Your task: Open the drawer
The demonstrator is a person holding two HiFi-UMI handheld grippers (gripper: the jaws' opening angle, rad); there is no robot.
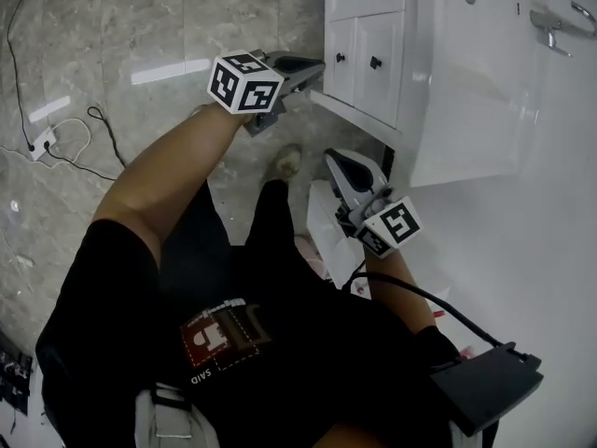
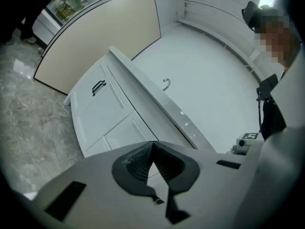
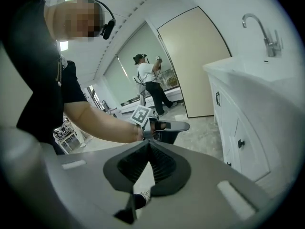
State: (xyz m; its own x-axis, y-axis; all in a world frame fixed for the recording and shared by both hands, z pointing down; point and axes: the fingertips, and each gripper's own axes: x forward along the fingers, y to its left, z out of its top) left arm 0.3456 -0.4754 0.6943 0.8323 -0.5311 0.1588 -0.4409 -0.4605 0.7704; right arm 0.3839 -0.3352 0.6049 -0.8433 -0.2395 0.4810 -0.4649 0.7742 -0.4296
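The white vanity cabinet (image 1: 410,73) stands at the upper right, its fronts closed; two of them carry small black knobs (image 1: 376,63). My left gripper (image 1: 317,66) is shut and empty, its tips close in front of the cabinet's left corner, apart from the knobs. My right gripper (image 1: 334,160) hangs lower, beside the cabinet's base, also shut on nothing. In the left gripper view the closed jaws (image 2: 152,143) point at the cabinet side with a black bar handle (image 2: 97,87). From the right gripper (image 3: 149,142) I see the left gripper (image 3: 164,126) and a knob (image 3: 240,143).
A tap (image 3: 264,30) stands on the basin top. A white power strip with cable (image 1: 42,141) lies on the marble floor at left. My shoe (image 1: 286,161) is near the cabinet base. A beige curved panel (image 2: 109,32) stands beyond the cabinet. Another person (image 3: 151,82) stands far off.
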